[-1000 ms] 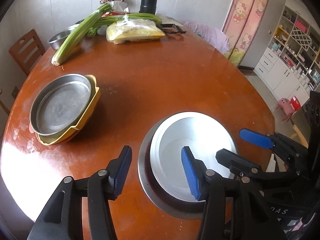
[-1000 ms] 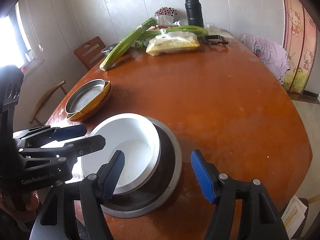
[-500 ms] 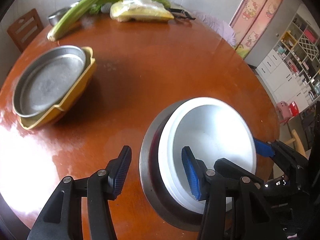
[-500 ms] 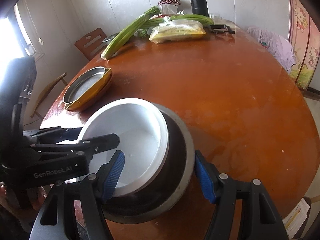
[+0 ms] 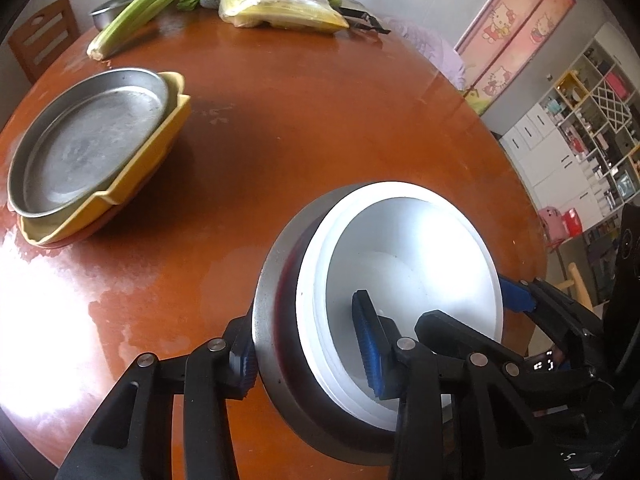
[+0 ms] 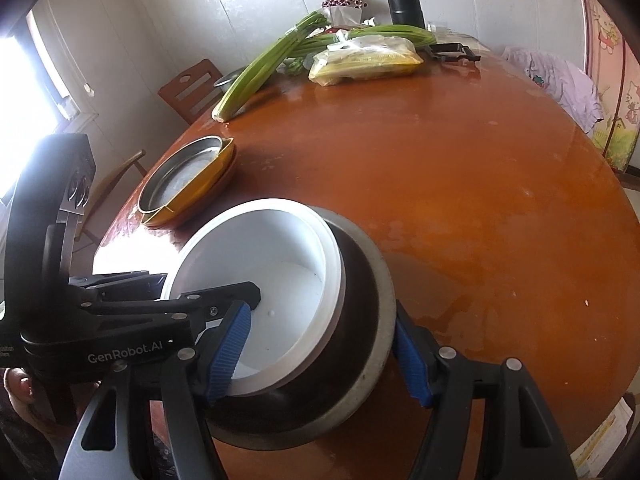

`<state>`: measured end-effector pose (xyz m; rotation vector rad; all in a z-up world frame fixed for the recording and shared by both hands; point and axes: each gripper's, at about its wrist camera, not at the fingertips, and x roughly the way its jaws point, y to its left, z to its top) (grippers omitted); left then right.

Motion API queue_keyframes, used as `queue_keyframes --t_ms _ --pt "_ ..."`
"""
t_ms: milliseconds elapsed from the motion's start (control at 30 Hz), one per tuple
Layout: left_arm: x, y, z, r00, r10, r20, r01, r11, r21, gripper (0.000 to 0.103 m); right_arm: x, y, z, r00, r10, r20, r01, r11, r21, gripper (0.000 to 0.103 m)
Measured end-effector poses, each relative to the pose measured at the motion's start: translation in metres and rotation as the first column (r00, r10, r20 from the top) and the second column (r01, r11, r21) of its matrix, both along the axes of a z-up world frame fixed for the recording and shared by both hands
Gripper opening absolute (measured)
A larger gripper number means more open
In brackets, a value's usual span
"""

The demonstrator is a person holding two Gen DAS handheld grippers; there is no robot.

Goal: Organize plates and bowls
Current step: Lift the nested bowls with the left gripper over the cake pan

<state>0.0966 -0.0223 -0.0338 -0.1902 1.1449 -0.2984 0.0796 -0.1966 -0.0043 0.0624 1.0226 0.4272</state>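
Round wooden table (image 5: 320,120): left gripper (image 5: 308,356) and right gripper (image 6: 320,344) each straddle, jaws wide, the rim of the steel bowl (image 5: 272,320) holding the white bowl (image 5: 400,264); next, probably clamp and lift together.

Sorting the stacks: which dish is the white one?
The white bowl, nested in the metal bowl between both grippers. The far stack holds a metal pan on a yellow dish.

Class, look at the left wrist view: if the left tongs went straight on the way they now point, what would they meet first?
Likely the grey bowl: its rim, with the white bowl nested inside, already sits between the left tongs. Beyond lies bare table, though depth is unclear.
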Motion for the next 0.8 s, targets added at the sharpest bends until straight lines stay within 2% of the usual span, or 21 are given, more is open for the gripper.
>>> queue_keyframes --t_ms 267,533,800 --pt "0.009 0.044 0.033 0.996 0.052 0.071 -0.051 0.999 -0.012 0.043 0.017 0.038 0.024 0.998 0.051 0.039 -0.050 0.999 -0.008 0.069" --pt "0.025 0.111 0.065 0.980 0.144 0.140 -0.142 0.990 -0.020 0.044 0.043 0.106 0.052 0.983 0.156 0.098 -0.154 0.988 -0.027 0.069" --pt "0.048 0.161 0.075 0.963 0.209 0.169 -0.209 0.978 -0.022 0.044 0.072 0.165 0.064 0.964 0.230 0.131 -0.228 0.973 -0.033 0.069"
